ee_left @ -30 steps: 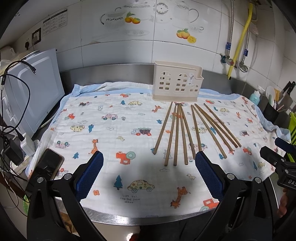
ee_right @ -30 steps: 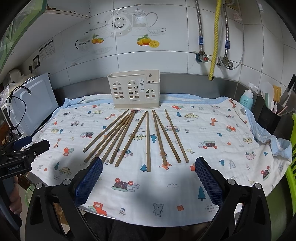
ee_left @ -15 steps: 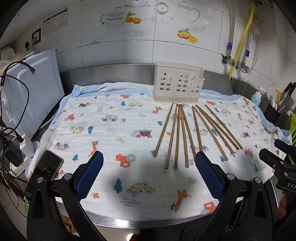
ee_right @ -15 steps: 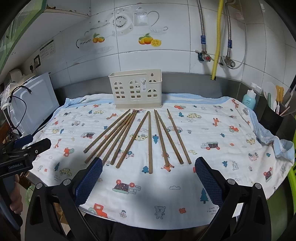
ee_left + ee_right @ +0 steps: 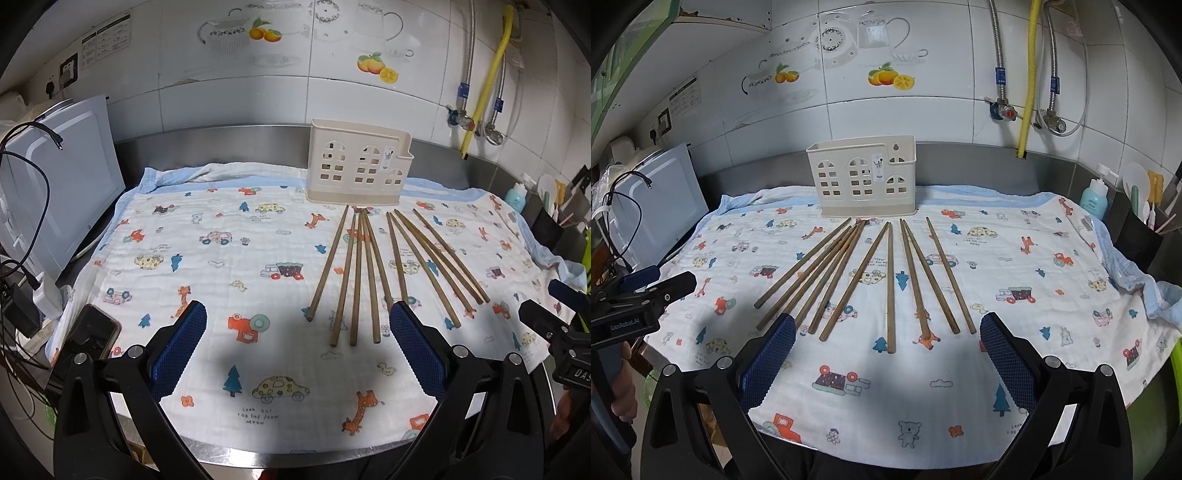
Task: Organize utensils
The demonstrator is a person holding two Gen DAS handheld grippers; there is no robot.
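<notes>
Hovering both claws over the counter edge, my left gripper (image 5: 295,347) and right gripper (image 5: 886,356) spread wide and holding nothing. Wooden chopsticks (image 5: 890,284) lie fanned on the printed cloth (image 5: 1034,295), thin ends pointing toward the cream utensil holder (image 5: 862,181) standing at the back. These sticks look light, stiff and slim, likely to roll or slip on soft fabric. I'd pinch one near its thick near end, pads squarely across it, since the cloth may bunch underneath.
</notes>
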